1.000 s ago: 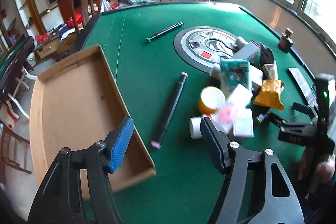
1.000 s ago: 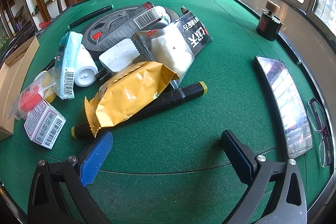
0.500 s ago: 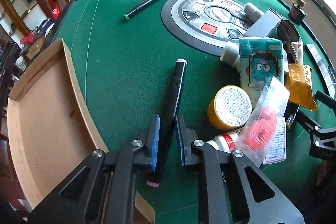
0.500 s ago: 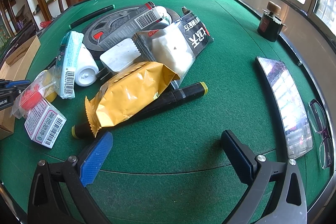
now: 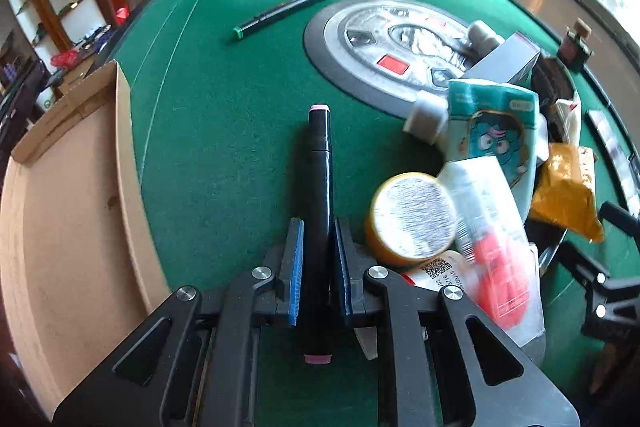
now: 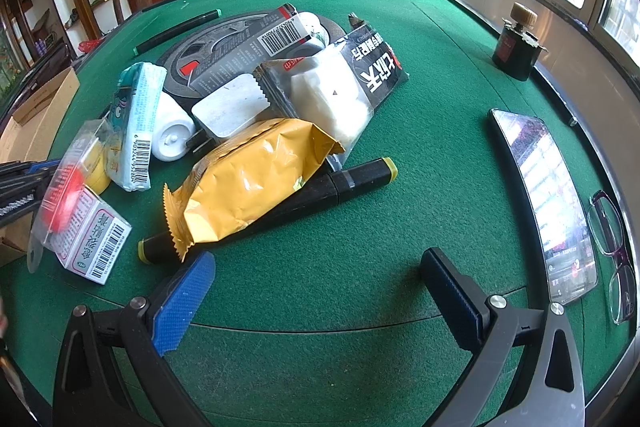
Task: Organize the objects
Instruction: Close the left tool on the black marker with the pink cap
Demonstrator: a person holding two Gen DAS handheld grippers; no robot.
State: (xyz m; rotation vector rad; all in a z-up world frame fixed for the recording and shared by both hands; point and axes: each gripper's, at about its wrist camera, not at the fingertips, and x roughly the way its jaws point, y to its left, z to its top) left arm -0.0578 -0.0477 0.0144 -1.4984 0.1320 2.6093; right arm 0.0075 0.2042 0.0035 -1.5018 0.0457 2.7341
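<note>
A black marker with pink ends [image 5: 320, 163] lies on the green felt table [image 5: 224, 131], and my left gripper [image 5: 317, 227] is shut on its lower half, blue pads pressed to both sides. Left of it sits an open cardboard box [image 5: 68, 211]. To the right is a heap: a yellow round tin [image 5: 412, 215], a teal tissue pack [image 5: 496, 123], a clear bag with a red thing [image 5: 496, 255]. My right gripper [image 6: 316, 267] stands open over bare felt, just in front of a yellow snack bag [image 6: 248, 183] lying on a yellow-ended black marker [image 6: 360, 179].
A green-ended marker [image 5: 284, 11] lies at the far side by a round grey centre panel [image 5: 384, 43]. In the right wrist view a phone [image 6: 540, 195], glasses [image 6: 612, 243] and a dark bottle [image 6: 516, 43] sit near the table's right rim. Chairs stand behind.
My left gripper came down over the pink-ended marker and its jaws went from wide open to shut on it. The right gripper has not moved.
</note>
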